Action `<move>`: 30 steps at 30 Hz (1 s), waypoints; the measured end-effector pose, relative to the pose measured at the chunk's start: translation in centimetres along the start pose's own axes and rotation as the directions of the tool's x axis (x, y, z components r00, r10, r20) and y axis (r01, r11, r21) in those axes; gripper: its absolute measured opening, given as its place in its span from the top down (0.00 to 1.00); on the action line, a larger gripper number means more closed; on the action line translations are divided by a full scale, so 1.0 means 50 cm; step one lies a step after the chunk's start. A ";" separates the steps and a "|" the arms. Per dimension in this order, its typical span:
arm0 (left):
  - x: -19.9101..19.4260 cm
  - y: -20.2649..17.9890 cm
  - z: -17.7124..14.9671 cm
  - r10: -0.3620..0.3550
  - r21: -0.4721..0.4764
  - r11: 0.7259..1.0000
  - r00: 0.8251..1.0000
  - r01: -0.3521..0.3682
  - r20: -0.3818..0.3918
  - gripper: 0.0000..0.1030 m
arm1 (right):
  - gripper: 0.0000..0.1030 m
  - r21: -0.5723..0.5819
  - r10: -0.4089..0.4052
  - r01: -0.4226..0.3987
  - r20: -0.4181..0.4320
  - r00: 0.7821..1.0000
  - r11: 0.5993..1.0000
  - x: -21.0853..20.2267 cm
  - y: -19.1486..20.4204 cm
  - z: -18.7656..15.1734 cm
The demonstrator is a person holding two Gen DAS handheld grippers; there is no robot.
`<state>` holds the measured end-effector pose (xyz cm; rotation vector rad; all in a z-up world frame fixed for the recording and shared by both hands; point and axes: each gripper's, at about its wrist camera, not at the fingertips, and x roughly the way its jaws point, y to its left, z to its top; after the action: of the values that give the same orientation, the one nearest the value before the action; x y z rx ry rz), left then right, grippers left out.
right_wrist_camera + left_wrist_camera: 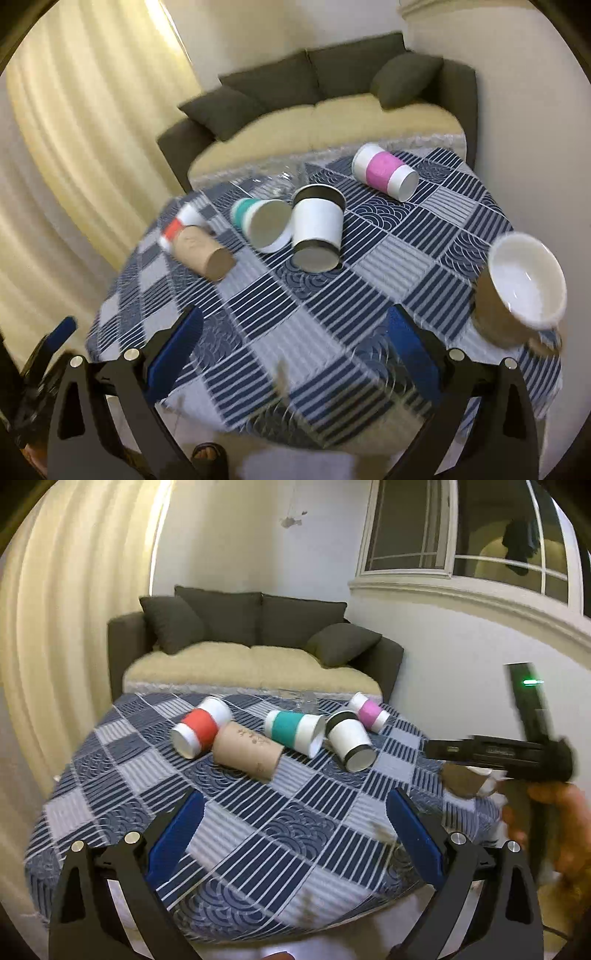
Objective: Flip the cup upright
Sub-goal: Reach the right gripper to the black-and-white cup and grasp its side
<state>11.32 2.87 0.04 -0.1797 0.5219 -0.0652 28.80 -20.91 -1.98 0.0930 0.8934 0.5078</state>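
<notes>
Several paper cups lie on their sides on the blue patterned tablecloth (295, 812): a red-banded cup (201, 726), a plain brown cup (249, 749), a teal-banded cup (295, 731), a black-rimmed white cup (351, 740) and a pink-banded cup (369, 712). A brown cup with a white inside (521, 291) stands mouth up at the table's right edge. My left gripper (295, 812) is open and empty above the near part of the table. My right gripper (295, 328) is open and empty, left of the upright brown cup; its body shows in the left wrist view (498, 753).
A dark sofa (255, 646) with cushions stands behind the table. Cream curtains (74, 627) hang at left and a window (461, 535) is at upper right. A clear plastic item (306, 699) lies at the table's far edge.
</notes>
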 end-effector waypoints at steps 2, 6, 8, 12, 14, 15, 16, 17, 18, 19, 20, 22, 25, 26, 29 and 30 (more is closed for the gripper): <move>0.019 0.005 0.015 -0.020 -0.028 0.999 0.999 0.019 -0.029 0.06 | 0.05 -0.012 -0.049 0.048 -0.060 0.997 0.999 0.043 -0.003 0.036; 0.063 0.006 0.037 -0.030 -0.048 0.999 0.995 0.026 -0.096 0.06 | 0.05 -0.001 -0.035 0.035 -0.157 0.987 0.999 0.117 -0.009 0.100; 0.085 0.007 0.044 -0.041 -0.068 0.997 0.991 0.033 -0.128 0.06 | 0.05 -0.015 -0.040 0.037 -0.213 0.976 0.999 0.154 -0.003 0.126; 0.132 0.006 0.049 -0.104 -0.094 0.992 0.978 0.088 -0.181 0.06 | 0.05 -0.020 -0.047 0.043 -0.307 0.950 0.999 0.211 0.004 0.157; 0.151 0.003 0.050 -0.110 -0.099 0.991 0.974 0.092 -0.197 0.06 | 0.05 0.000 -0.057 0.061 -0.340 0.939 0.998 0.235 -0.006 0.169; 0.160 0.002 0.050 -0.114 -0.103 0.990 0.973 0.095 -0.200 0.06 | 0.05 0.003 -0.062 0.068 -0.359 0.931 0.998 0.246 -0.010 0.174; 0.168 0.002 0.048 -0.118 -0.107 0.989 0.972 0.098 -0.203 0.06 | 0.05 0.008 -0.068 0.077 -0.375 0.925 0.997 0.256 -0.015 0.179; 0.172 0.003 0.047 -0.118 -0.111 0.989 0.972 0.097 -0.205 0.06 | 0.05 0.019 -0.069 0.083 -0.387 0.920 0.996 0.267 -0.019 0.184; 0.176 0.003 0.045 -0.119 -0.114 0.989 0.971 0.097 -0.207 0.06 | 0.05 0.030 -0.060 0.078 -0.394 0.917 0.997 0.273 -0.023 0.187; 0.180 0.004 0.039 -0.124 -0.118 0.988 0.969 0.101 -0.213 0.06 | 0.05 0.035 -0.056 0.077 -0.407 0.912 0.996 0.283 -0.027 0.190; 0.183 0.006 0.035 -0.128 -0.121 0.987 0.968 0.103 -0.217 0.06 | 0.05 0.034 -0.063 0.084 -0.412 0.909 0.996 0.288 -0.027 0.194; 0.188 0.012 0.025 -0.139 -0.136 0.985 0.963 0.110 -0.230 0.06 | 0.08 0.030 -0.069 0.091 -0.429 0.901 0.995 0.304 -0.032 0.200; 0.196 0.019 0.017 -0.144 -0.155 0.982 0.960 0.109 -0.239 0.06 | 0.14 0.023 -0.072 0.092 -0.448 0.891 0.996 0.320 -0.031 0.205; 0.198 0.022 0.015 -0.146 -0.161 0.981 0.959 0.108 -0.243 0.06 | 0.17 0.010 -0.084 0.099 -0.451 0.889 0.995 0.325 -0.030 0.207; 0.201 0.023 0.011 -0.142 -0.160 0.981 0.959 0.105 -0.245 0.06 | 0.30 -0.003 -0.110 0.123 -0.454 0.884 0.992 0.335 -0.028 0.209; 0.202 0.023 0.010 -0.141 -0.157 0.982 0.959 0.104 -0.247 0.06 | 0.34 -0.006 -0.122 0.134 -0.458 0.881 0.991 0.339 -0.029 0.207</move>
<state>20.33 2.98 -4.71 -0.3472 0.7756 -0.1744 46.02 -13.02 -8.08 -0.0679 1.3612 0.3986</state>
